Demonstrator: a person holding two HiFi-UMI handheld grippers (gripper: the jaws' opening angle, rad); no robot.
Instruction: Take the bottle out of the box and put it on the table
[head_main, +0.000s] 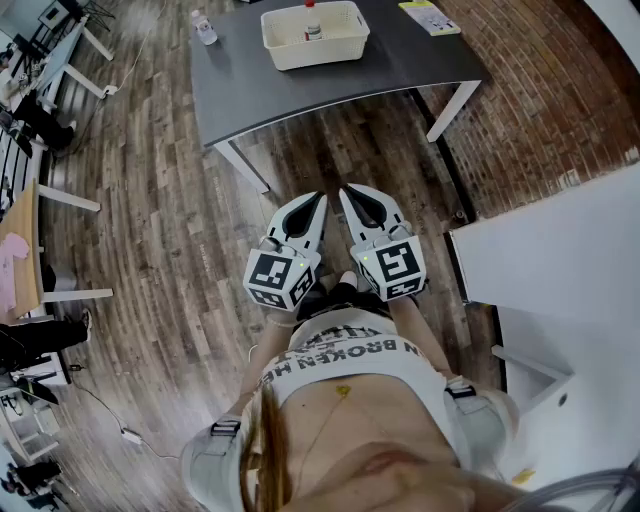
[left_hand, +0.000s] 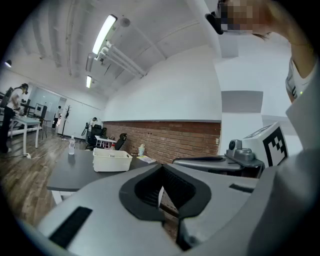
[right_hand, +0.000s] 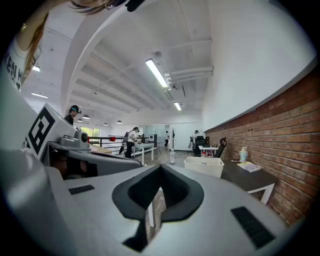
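We stand on the wood floor (head_main: 170, 230) and hold both grippers close in front of our body, side by side and nearly touching. The left gripper (head_main: 314, 205) has its two jaws pressed together at the tips, and nothing sits between them. The right gripper (head_main: 352, 200) looks the same: its jaws are pressed together and hold nothing. Both point forward toward the table (head_main: 400, 65), and both are well apart from it. The table is dark grey with white legs. On it stands the box (head_main: 312, 52), which is white and open on top. The bottle (head_main: 314, 28) is inside the box, standing up, and we can see its red cap. In the two gripper views the box walls hide most of it. A second bottle (head_main: 204, 28), a clear one, stands on the left end of the table, apart from the box. A yellow booklet (head_main: 430, 17) lies flat on the far right corner of the table. A brick wall (head_main: 545, 100) runs along the right side of the room, past the table. In the right gripper view we see people (right_hand: 132, 142) standing at other tables far down the room. In the left gripper view the right gripper shows just beside the left one, with its black and white marker cube (left_hand: 274, 145).
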